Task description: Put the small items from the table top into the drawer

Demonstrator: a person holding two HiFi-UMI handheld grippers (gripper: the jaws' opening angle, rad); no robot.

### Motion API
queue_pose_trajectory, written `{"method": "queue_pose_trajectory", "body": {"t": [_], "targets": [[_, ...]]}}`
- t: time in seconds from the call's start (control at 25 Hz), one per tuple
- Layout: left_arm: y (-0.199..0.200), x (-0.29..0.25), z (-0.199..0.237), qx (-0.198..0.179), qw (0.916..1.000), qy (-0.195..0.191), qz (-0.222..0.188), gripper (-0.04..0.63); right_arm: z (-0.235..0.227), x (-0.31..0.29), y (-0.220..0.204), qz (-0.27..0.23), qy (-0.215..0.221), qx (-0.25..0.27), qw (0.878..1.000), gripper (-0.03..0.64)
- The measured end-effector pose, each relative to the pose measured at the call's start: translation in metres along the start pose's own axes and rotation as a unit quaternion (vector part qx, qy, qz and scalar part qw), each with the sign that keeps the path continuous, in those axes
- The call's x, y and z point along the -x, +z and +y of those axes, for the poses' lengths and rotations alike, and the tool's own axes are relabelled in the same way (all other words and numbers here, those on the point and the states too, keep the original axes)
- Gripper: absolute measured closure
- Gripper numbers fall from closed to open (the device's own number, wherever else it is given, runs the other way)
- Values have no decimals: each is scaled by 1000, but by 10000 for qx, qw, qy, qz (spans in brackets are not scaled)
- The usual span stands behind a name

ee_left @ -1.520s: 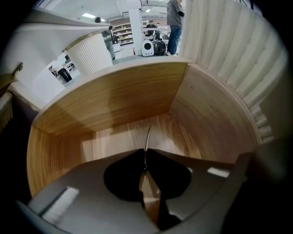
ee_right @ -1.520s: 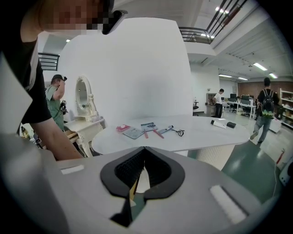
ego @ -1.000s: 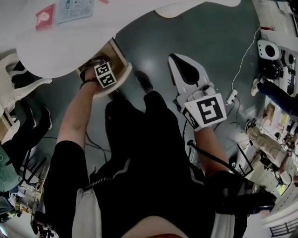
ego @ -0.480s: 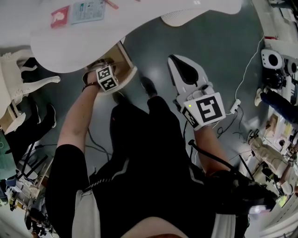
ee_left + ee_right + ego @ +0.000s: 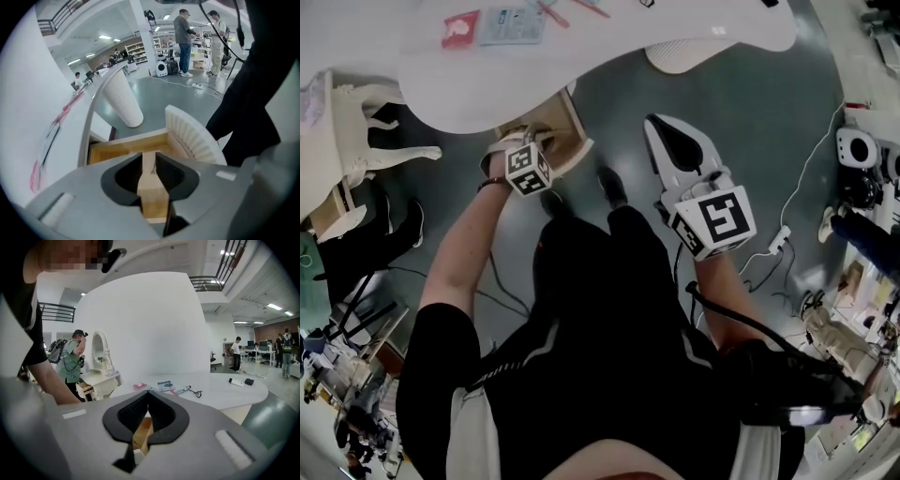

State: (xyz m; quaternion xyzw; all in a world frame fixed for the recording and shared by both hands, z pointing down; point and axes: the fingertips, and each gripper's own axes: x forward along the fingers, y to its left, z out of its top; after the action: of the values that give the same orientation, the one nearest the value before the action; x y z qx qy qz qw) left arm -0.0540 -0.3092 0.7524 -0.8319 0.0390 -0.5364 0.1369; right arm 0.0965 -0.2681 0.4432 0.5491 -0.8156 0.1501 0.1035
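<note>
Small items lie on the white table (image 5: 694,23): a red card (image 5: 461,28), a blue booklet (image 5: 511,23) and pens (image 5: 553,13). The right gripper view shows the red card (image 5: 139,386), the booklet (image 5: 165,385), a pen (image 5: 183,390) and a cable (image 5: 197,393). Under the table's edge a wooden drawer (image 5: 565,117) stands pulled out. My left gripper (image 5: 523,145) is at the drawer, shut on its wooden wall (image 5: 152,187); the ribbed white front (image 5: 197,136) is to the right. My right gripper (image 5: 659,127) hangs over the floor beside the drawer, shut and holding nothing (image 5: 147,393).
The table's ribbed white pedestal (image 5: 680,56) stands behind the drawer. A white dressing table (image 5: 347,122) with a mirror (image 5: 99,350) is at the left, a person in green (image 5: 70,362) beside it. Cables and devices (image 5: 853,159) lie on the floor at the right.
The head view has shifted, so more of the table top and its items show. My left gripper stays on the drawer. The right gripper has hardly moved.
</note>
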Motion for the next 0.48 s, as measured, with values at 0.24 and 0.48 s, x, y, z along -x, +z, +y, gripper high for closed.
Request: {"method": "queue_pose_trajectory", "body": {"t": [0.24,0.48], "targets": [[16,38,0,417,9982,225,-378,526,10,-5,18,-139,145,41,9998,614],[33,79,8,950,9905,578,-811,571,18,-7,34,-298,281,88,9991,614]]}}
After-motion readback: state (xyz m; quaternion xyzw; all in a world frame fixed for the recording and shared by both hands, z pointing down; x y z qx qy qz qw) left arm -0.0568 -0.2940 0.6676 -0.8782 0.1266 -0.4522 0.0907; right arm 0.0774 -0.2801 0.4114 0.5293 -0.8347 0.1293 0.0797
